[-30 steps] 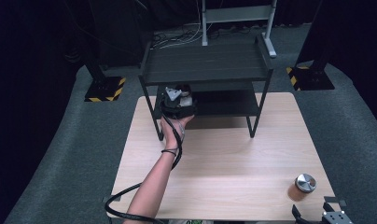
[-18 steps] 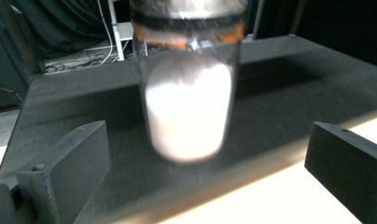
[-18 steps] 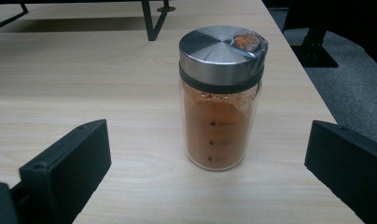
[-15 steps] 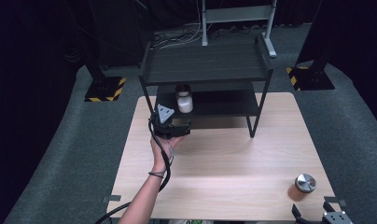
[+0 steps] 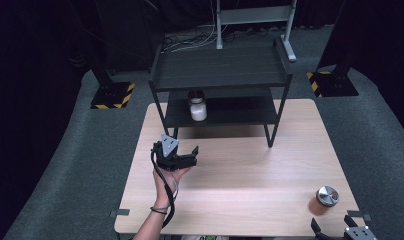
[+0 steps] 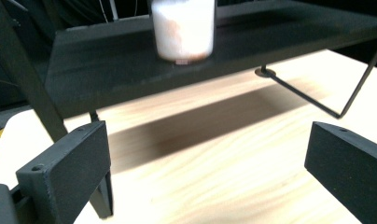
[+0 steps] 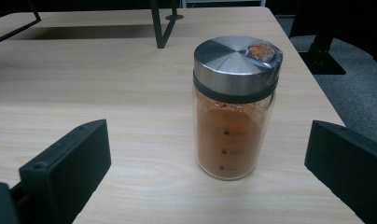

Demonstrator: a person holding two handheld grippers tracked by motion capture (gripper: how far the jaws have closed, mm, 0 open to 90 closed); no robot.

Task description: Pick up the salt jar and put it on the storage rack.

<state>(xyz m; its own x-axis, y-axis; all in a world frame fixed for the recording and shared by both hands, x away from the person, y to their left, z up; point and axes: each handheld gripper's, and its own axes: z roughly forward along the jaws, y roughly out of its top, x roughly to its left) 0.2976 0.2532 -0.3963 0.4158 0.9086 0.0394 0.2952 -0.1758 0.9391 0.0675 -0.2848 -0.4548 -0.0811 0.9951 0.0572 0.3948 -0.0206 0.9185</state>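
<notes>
My left gripper (image 5: 181, 159) hung released before the white-powder jar (image 5: 197, 105) on the rack's lower shelf (image 5: 240, 111). My right gripper (image 7: 207, 172), jaws apart, might tip the orange spice jar (image 7: 234, 107) near the table edge (image 5: 357, 210).

The left forearm (image 5: 161, 210) enters from the bottom edge of the high view and extends forward over the near left part of the table. The left hand (image 5: 169, 176) grips the left gripper (image 5: 176, 155) from below, with the grey three-cornered plate on top. Its jaws are spread wide apart with nothing between them. The right gripper (image 5: 351, 233) sits at the bottom right edge, jaws likewise wide apart and gripping nothing.
</notes>
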